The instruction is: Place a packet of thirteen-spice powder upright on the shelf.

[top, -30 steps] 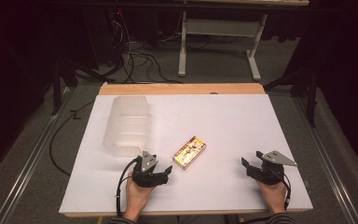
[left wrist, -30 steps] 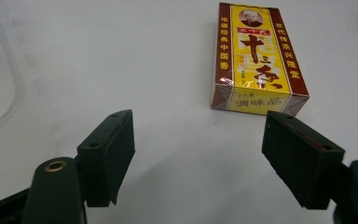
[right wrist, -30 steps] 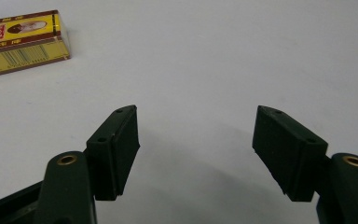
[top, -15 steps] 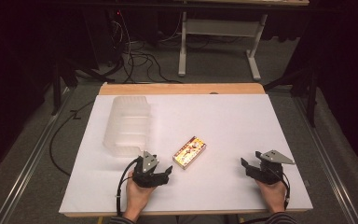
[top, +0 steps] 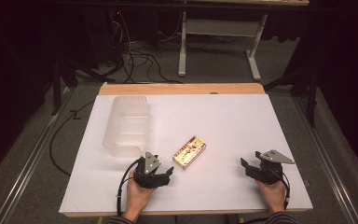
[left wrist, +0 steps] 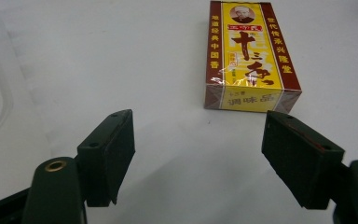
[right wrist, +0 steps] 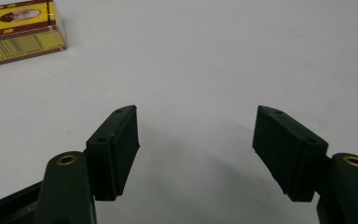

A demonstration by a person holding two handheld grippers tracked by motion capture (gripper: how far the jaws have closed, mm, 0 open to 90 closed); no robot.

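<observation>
Nothing had shifted: we held both tongs, left (left wrist: pixel 198 154) and right (right wrist: pixel 196 154), open near the table's (top: pixel 223 116) front edge, box (left wrist: pixel 251 56) ungripped.

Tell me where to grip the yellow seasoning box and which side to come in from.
Grip the yellow seasoning box across its two long brown-edged sides, near the middle. It lies flat on the white table, its short end facing the left gripper, whose jaws stand open with nothing between them. Coming straight ahead from that near end probably works best; the box looks narrower than the gap.
</observation>
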